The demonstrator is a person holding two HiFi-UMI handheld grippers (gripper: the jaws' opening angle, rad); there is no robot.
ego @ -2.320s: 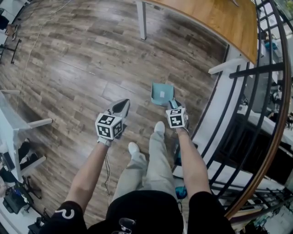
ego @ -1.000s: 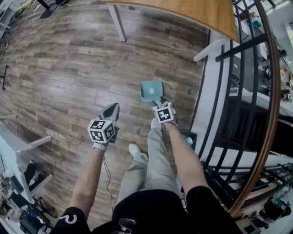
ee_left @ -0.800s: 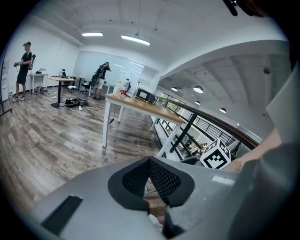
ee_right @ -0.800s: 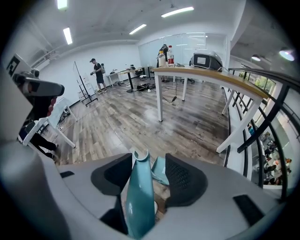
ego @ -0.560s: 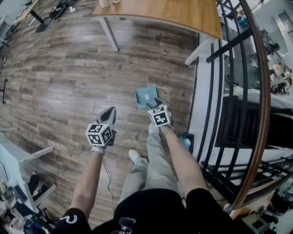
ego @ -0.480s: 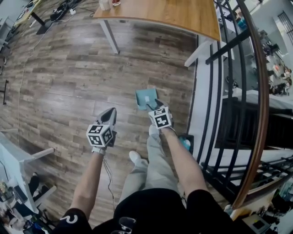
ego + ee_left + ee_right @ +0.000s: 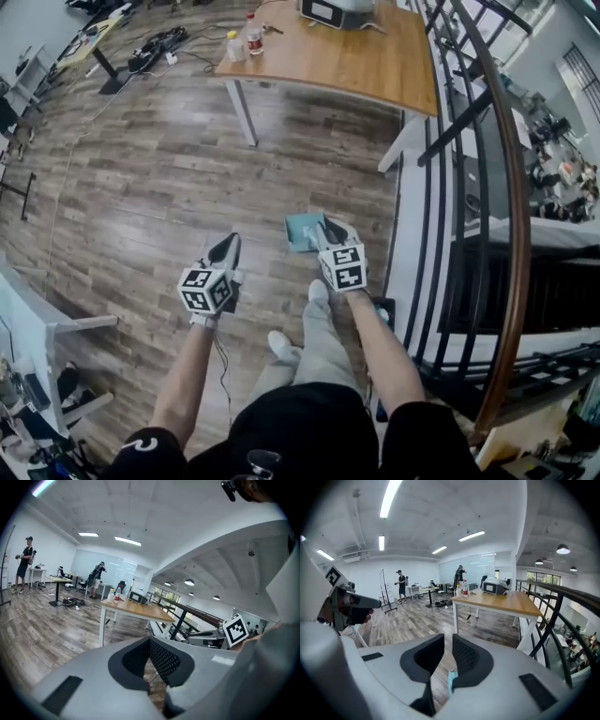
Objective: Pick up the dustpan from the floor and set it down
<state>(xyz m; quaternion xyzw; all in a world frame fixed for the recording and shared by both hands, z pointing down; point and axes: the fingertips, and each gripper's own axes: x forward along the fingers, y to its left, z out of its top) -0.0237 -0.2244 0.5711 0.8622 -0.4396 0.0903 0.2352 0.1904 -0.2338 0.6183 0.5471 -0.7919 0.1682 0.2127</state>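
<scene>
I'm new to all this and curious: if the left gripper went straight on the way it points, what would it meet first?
Probably the wood floor, short of the wooden table: the left gripper points slightly downward toward it. Depth is hard to judge.

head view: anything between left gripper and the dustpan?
Nothing. In the head view, only bare wood floor shows in the gap between the left gripper and the dustpan.
</scene>
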